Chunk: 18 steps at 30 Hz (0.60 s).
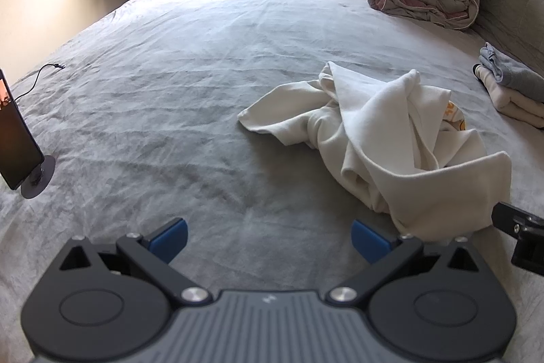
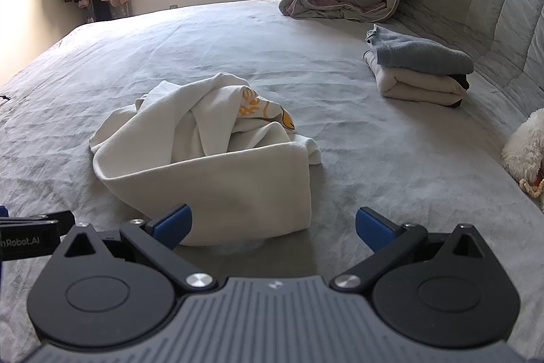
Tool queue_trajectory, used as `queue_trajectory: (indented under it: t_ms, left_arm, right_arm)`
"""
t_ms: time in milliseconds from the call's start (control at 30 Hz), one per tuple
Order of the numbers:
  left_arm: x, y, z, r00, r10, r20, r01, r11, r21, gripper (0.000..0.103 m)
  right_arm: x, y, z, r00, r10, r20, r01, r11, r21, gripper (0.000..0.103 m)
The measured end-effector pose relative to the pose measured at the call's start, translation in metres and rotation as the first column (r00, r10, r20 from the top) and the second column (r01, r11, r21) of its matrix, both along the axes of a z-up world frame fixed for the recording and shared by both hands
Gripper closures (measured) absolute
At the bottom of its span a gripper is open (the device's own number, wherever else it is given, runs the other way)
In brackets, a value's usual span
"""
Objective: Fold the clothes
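Two tools are hovering low over the bed (image 1: pixel 153 97), both spread wide with nothing between their pads. Lying crumpled in a heap is the cream garment (image 2: pixel 204 152), not yet flat, its long axis running away from the tools toward the window. From that heap, the right tool (image 2: pixel 273 227) is sitting just at the near edge, almost touching; the left tool (image 1: pixel 268 238) is standing off to the heap's near left, farther away. Beyond the heap's far right, the folded stack (image 2: pixel 421 73) is resting, so the right side looks better placed to take the near hem
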<state>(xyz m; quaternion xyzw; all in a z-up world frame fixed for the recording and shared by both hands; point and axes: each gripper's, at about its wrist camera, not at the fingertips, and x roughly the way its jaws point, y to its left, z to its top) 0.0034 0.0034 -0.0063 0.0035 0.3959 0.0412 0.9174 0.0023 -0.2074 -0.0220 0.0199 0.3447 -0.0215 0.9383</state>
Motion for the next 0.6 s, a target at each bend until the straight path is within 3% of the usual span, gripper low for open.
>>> queue_trajectory:
  t_ms: [200,467,600]
  left_arm:
    - [0.001,0.001,-0.001,1.0,0.002,-0.006,-0.002,1.0,-0.004,0.0]
    - [0.012,0.008,0.001,0.997,0.04,-0.072,-0.042,0.999,-0.018,0.0]
    - [0.024,0.016,0.018,0.995,0.055,-0.082,-0.059,0.997,-0.045,0.0]
  right_arm:
    - [0.0,0.0,-0.001,1.0,0.0,-0.005,0.0,1.0,0.004,0.0]
    - [0.007,0.001,0.003,0.999,-0.005,-0.04,0.006,1.0,0.016,0.0]
    - [0.019,0.002,0.02,1.0,-0.006,-0.028,0.007,1.0,0.029,0.0]
